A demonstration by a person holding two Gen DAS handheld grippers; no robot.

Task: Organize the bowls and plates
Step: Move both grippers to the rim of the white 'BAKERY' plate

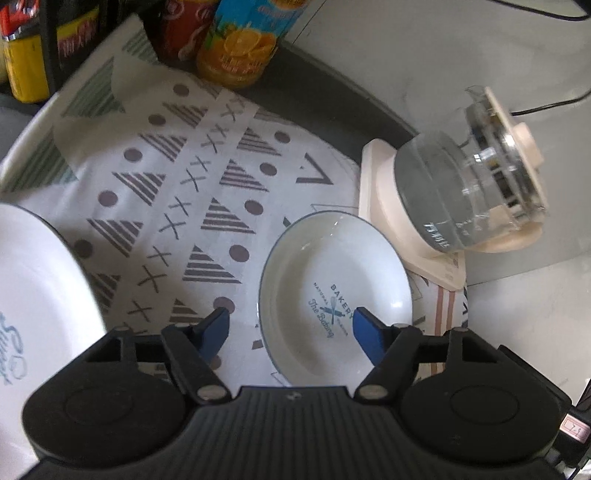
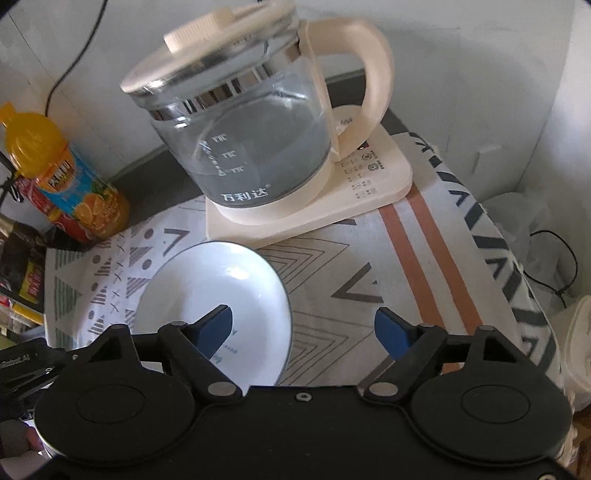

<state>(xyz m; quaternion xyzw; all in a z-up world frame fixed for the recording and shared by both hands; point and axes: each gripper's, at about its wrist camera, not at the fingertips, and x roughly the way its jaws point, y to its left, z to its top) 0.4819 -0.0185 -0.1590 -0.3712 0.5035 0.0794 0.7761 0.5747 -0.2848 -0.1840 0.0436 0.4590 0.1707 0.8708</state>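
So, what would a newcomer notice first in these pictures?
Probably the glass kettle on its cream base, at the back of the patterned cloth. Next, the white bowl in front of it, with both open grippers, left and right, over it.

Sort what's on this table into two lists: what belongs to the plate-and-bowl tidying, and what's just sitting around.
Belongs to the job:
- bakery-print bowl, on the cloth between both open grippers
- large white plate, at the left edge of the left wrist view

Just lying about:
- glass kettle on its cream base
- orange juice bottle
- red can
- patterned tablecloth
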